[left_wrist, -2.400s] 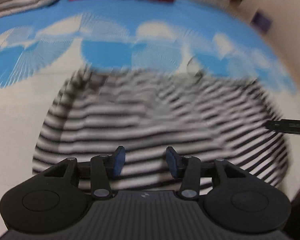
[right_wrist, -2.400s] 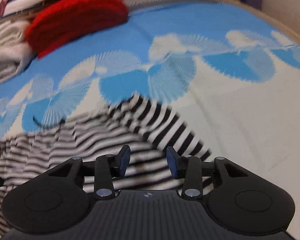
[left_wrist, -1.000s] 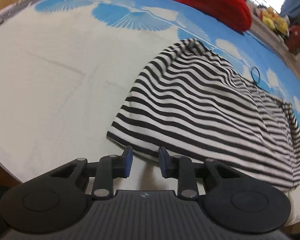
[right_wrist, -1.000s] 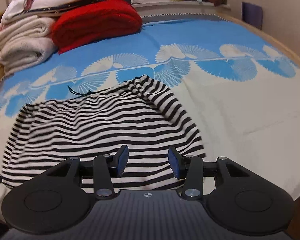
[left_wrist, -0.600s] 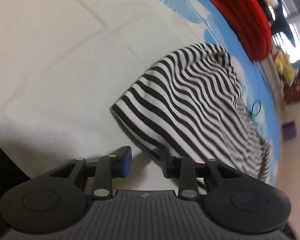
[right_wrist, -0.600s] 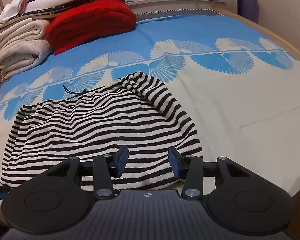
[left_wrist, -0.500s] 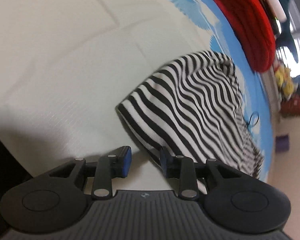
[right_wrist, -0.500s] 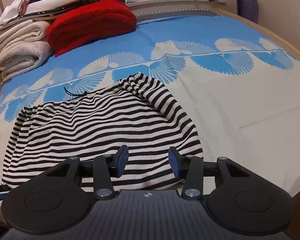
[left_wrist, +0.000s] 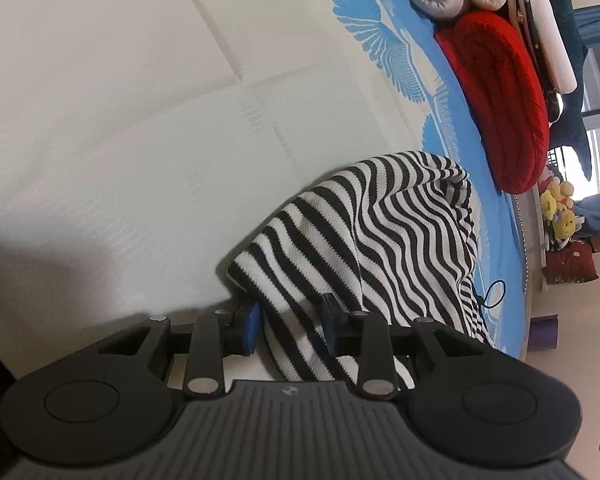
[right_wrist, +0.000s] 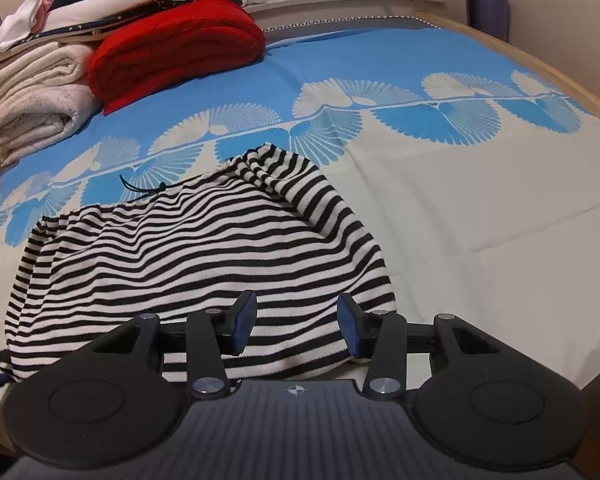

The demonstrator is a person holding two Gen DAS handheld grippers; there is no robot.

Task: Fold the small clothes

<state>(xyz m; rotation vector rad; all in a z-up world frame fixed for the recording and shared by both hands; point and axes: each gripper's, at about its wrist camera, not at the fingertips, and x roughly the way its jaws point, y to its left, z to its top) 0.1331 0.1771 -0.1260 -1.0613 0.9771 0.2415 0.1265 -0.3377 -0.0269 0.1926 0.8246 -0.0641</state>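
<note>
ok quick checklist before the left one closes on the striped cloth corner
1. Corner of the striped cloth between the fingers of the left hand-held gripper: ok, fabric sits in the gap.
2. Left jaws open: ok.
3. Bedsheet not caught along with the cloth: cannot tell, hidden under the fabric.
4. Right hand-held gripper open over the near hem: ok, nothing held.
5. Black cord away from both grippers: ok, it lies at the far edge.
6. Cloth lying flat: not ok, far corner is bunched.
</note>
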